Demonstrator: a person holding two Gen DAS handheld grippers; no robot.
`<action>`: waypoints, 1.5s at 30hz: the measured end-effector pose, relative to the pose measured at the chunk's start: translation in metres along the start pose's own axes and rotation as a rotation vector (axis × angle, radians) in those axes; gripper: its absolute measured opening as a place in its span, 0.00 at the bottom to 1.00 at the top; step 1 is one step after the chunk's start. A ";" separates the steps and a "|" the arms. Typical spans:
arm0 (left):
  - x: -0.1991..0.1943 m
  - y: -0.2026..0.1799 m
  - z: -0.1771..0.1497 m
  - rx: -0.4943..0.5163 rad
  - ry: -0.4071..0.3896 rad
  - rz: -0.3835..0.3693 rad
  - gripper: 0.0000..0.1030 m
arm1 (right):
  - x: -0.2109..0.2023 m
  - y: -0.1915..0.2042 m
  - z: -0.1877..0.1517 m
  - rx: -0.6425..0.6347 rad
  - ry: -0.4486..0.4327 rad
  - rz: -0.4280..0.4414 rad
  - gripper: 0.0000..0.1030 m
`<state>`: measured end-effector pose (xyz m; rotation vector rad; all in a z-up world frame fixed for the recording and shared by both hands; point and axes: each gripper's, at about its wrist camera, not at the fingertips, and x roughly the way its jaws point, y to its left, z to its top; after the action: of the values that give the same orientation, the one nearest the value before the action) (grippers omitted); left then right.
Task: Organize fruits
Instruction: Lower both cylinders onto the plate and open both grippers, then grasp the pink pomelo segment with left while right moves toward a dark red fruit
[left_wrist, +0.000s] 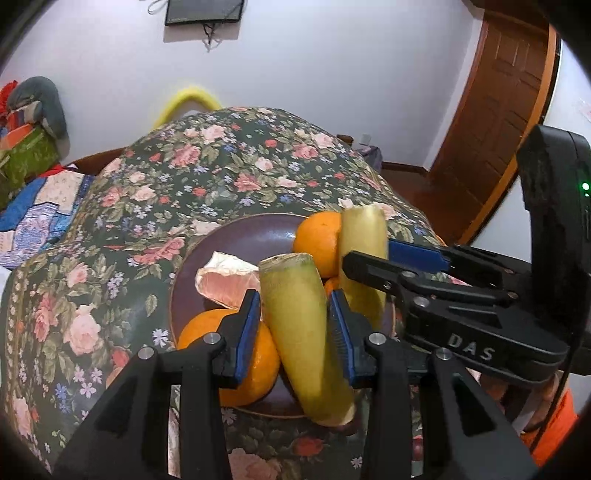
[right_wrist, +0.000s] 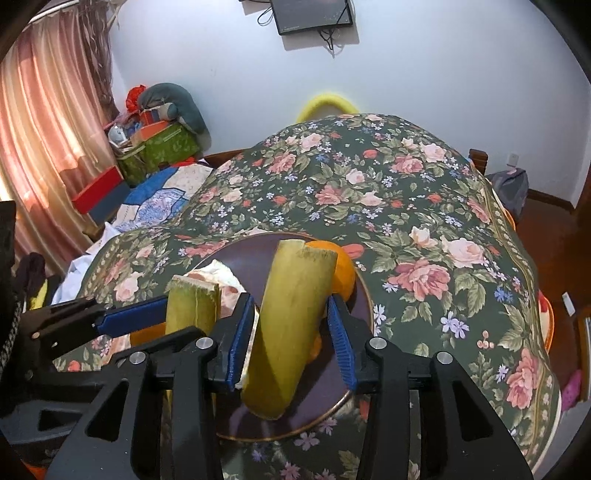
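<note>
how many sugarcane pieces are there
2. One sugarcane piece stands between the left gripper jaws; the other sugarcane piece is between the right gripper jaws. Both are over the plate. More may hide behind them.

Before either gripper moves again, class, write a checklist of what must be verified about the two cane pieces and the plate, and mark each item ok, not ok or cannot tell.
1. Left gripper has its sugarcane piece between the pads: ok.
2. Right gripper has its own sugarcane piece between the pads: ok.
3. Both pieces are over the dark plate: ok.
4. Bare plate area remains at the far side: ok.
5. Pieces' lower ends rest on the plate: cannot tell.
6. Oranges and pomelo segment leave room directly below: cannot tell.
</note>
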<state>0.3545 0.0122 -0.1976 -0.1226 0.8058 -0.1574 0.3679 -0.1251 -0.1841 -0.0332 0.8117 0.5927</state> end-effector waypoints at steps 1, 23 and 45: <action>-0.001 0.000 -0.001 0.002 -0.001 0.002 0.37 | -0.002 0.000 -0.001 0.001 -0.002 -0.001 0.38; -0.053 0.014 -0.007 0.003 -0.032 0.076 0.37 | -0.018 -0.002 -0.020 -0.013 0.015 -0.067 0.44; -0.095 0.059 -0.051 -0.038 0.039 0.160 0.60 | -0.054 0.051 -0.042 -0.049 -0.001 -0.057 0.46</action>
<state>0.2580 0.0857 -0.1759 -0.0905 0.8546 0.0061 0.2846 -0.1191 -0.1659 -0.1005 0.7931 0.5587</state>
